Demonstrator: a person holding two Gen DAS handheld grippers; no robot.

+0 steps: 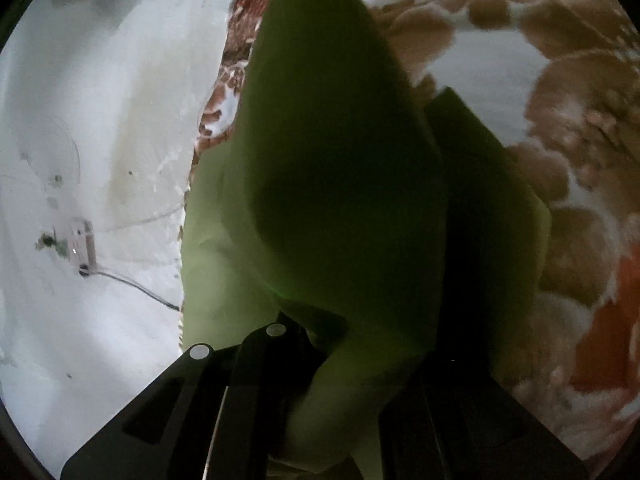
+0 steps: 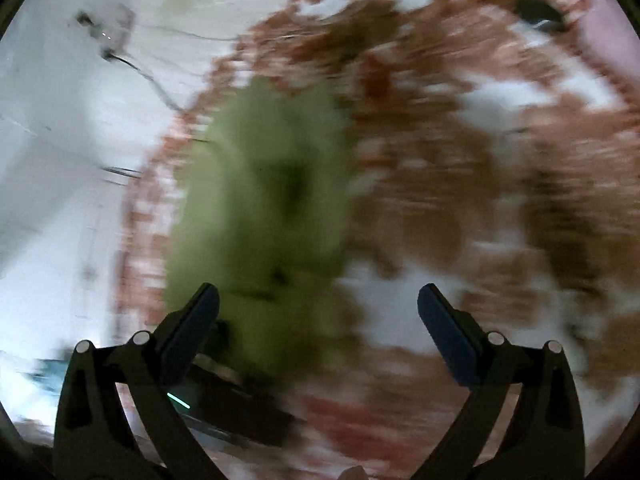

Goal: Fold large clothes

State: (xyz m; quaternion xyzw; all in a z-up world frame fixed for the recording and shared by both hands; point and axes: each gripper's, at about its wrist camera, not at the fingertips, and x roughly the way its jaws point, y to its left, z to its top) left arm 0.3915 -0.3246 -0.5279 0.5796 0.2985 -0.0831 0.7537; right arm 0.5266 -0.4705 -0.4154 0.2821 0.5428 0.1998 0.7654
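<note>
Over a brown-and-white floral bedspread (image 1: 560, 128), the left hand-held gripper (image 1: 320, 400) is clenched on a green garment (image 1: 340, 180). The cloth rises from between the closed jaws and fills the middle of the left wrist view, hanging in broad folds with a lighter face on the left and a shadowed face on the right. A second flap of the same cloth stands behind it to the right. The left gripper's fingers are largely hidden by the fabric.

In the right wrist view, which is heavily blurred, the right hand-held gripper (image 2: 318, 328) is released: its two dark fingers (image 2: 192, 332) stand well apart with nothing between the pads. The green garment (image 2: 260, 208) lies as a bunched mass on the bedspread (image 2: 460, 200), ahead of the gripper and nearer its left finger. Whether that finger touches the cloth cannot be told through the blur.

Beside the bedspread's edge, on the left of both views, is a pale floor (image 1: 100, 120). On it sits a small light-coloured box (image 1: 82, 244) with a dark cable (image 1: 136, 288) running from it toward the bedspread. An orange patch (image 1: 608, 340) shows in the bedspread pattern at the lower right of the left wrist view. A dark object (image 2: 540, 14) lies at the far upper right of the right wrist view; too blurred to identify.
</note>
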